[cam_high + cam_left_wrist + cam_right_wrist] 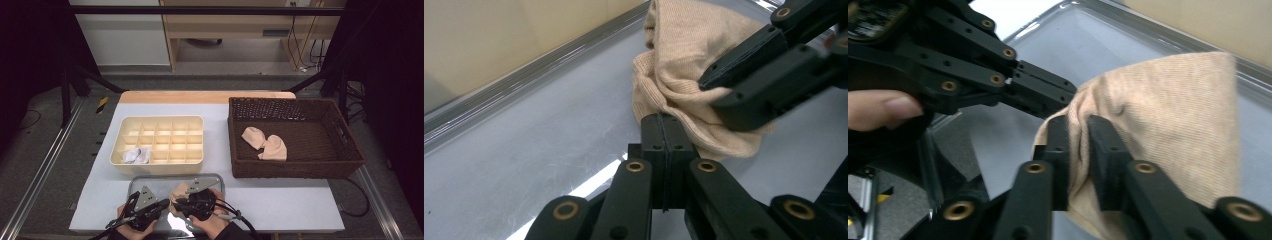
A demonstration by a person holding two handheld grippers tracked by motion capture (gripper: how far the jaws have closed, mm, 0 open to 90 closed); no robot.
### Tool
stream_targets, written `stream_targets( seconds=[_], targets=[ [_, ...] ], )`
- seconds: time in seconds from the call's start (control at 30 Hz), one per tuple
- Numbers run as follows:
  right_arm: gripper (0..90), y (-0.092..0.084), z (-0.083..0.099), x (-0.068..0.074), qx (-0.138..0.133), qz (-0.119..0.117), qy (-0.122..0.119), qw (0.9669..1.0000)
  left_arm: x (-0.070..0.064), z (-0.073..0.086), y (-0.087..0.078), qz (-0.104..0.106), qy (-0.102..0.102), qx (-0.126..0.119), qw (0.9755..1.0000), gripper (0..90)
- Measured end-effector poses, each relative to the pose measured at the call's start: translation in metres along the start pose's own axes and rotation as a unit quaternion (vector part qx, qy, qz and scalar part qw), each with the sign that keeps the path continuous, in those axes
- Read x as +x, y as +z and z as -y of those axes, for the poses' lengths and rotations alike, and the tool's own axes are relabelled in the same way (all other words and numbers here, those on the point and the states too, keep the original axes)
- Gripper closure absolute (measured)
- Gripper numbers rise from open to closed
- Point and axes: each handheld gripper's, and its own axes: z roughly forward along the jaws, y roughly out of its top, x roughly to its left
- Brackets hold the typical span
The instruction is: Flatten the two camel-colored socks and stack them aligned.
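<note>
A beige sock lies bunched on a shiny metal tray at the table's near edge. My left gripper has its jaws pressed together at the sock's lower hem, pinching that edge. My right gripper comes in from the other side with a fold of the sock caught between its jaws. Seen from above, the left gripper and right gripper meet tip to tip over the tray, each in a hand. The right gripper's camera also catches the left gripper touching the sock's corner.
A cream divided organizer sits just beyond the tray, with a white bundle in its near-left compartment. At the right stands a dark wicker basket holding two more beige socks. The organizer's wall is close behind the tray.
</note>
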Motion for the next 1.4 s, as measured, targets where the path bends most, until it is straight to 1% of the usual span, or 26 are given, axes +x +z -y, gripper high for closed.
stream_targets(
  seconds=[0.07, 0.1, 0.2, 0.27, 0.3, 0.37, 0.4, 0.43, 0.5, 0.57, 0.6, 0.7, 0.77, 0.87, 0.9, 0.97, 1.03, 1.1, 1.2, 1.27, 1.3, 1.37, 1.4],
  targets=[
    [73.5, -0.003, 0.0, 0.002, -0.005, -0.006, -0.002, 1.0, 0.0, 0.0, -0.001, 0.0, 0.0, 0.0, 1.0, 89.4],
    [72.2, -0.005, -0.001, 0.002, -0.011, -0.007, -0.007, 0.9999, 0.0, 0.0, -0.001, 0.0, -0.001, -0.001, 1.0, 89.4],
    [71.5, -0.016, -0.004, 0.002, -0.03, -0.018, -0.006, 0.9994, 0.001, -0.001, -0.001, 0.002, -0.003, -0.002, 1.0, 89.2],
    [72.9, -0.023, -0.006, 0.0, -0.043, -0.019, -0.004, 0.9989, 0.001, -0.001, -0.001, 0.002, -0.003, -0.002, 1.0, 89.2],
    [74.5, -0.029, -0.008, -0.001, -0.053, -0.016, -0.005, 0.9985, 0.001, -0.001, -0.001, 0.003, -0.003, -0.002, 1.0, 89.2],
    [79.6, -0.035, -0.009, -0.006, -0.061, -0.006, -0.005, 0.9981, 0.001, -0.001, 0.0, 0.004, -0.004, -0.001, 1.0, 89.1],
    [80.9, -0.035, -0.008, -0.007, -0.059, -0.001, -0.003, 0.9982, 0.001, -0.001, 0.0, 0.005, -0.005, 0.0, 1.0, 89.0],
    [85.9, -0.034, -0.006, -0.01, -0.052, 0.005, -0.001, 0.9986, 0.001, -0.001, 0.0, 0.005, -0.005, 0.0, 1.0, 89.0],
    [90.0, -0.028, -0.002, -0.013, -0.034, 0.018, -0.006, 0.9993, 0.001, -0.001, 0.0, 0.005, -0.005, 0.0, 1.0, 88.9],
    [90.0, -0.02, 0.003, -0.014, -0.015, 0.025, -0.011, 0.9995, 0.001, 0.0, 0.001, 0.007, -0.005, 0.0, 1.0, 89.0],
    [90.0, -0.017, 0.004, -0.014, -0.01, 0.026, -0.014, 0.9995, 0.001, 0.0, 0.001, 0.007, -0.004, -0.001, 1.0, 88.9],
    [90.0, -0.014, 0.004, -0.013, -0.011, 0.025, -0.018, 0.9995, 0.001, 0.0, 0.001, 0.009, -0.005, 0.001, 1.0, 89.0],
    [90.0, -0.02, 0.003, -0.014, -0.017, 0.024, -0.014, 0.9995, 0.001, -0.001, 0.0, 0.008, -0.005, -0.002, 1.0, 88.7],
    [87.6, -0.035, 0.0, -0.017, -0.037, 0.031, -0.013, 0.9988, 0.002, -0.002, -0.002, 0.004, -0.005, -0.01, 0.9999, 87.3],
    [86.0, -0.04, 0.0, -0.019, -0.044, 0.038, -0.011, 0.9983, 0.003, -0.002, -0.003, 0.001, -0.005, -0.012, 0.9999, 86.5],
    [81.6, -0.05, 0.001, -0.026, -0.05, 0.059, -0.004, 0.997, 0.003, -0.002, -0.004, -0.001, -0.005, -0.014, 0.9999, 85.8],
    [78.3, -0.053, 0.005, -0.033, -0.047, 0.072, 0.008, 0.9962, 0.003, -0.002, -0.003, -0.002, -0.004, -0.011, 0.9999, 85.6],
    [74.7, -0.05, 0.01, -0.036, -0.038, 0.073, 0.016, 0.9964, 0.003, -0.001, -0.001, -0.001, -0.002, -0.006, 1.0, 85.6],
    [70.1, -0.041, 0.014, -0.034, -0.02, 0.07, 0.009, 0.9973, 0.002, -0.001, 0.0, 0.0, 0.0, -0.002, 1.0, 86.1],
    [67.8, -0.037, 0.015, -0.033, -0.015, 0.07, 0.006, 0.9974, 0.002, -0.001, 0.001, 0.003, 0.0, -0.002, 1.0, 86.5],
    [67.5, -0.035, 0.016, -0.034, -0.009, 0.07, 0.006, 0.9975, 0.002, -0.001, 0.002, 0.004, 0.0, -0.002, 1.0, 86.8],
    [67.8, -0.031, 0.019, -0.034, -0.003, 0.067, 0.015, 0.9976, 0.002, -0.001, 0.003, 0.006, 0.0, 0.0, 1.0, 87.6],
    [69.4, -0.031, 0.02, -0.035, -0.006, 0.064, 0.018, 0.9978, 0.001, -0.002, 0.005, 0.007, 0.002, 0.0, 1.0, 87.9]
  ],
)
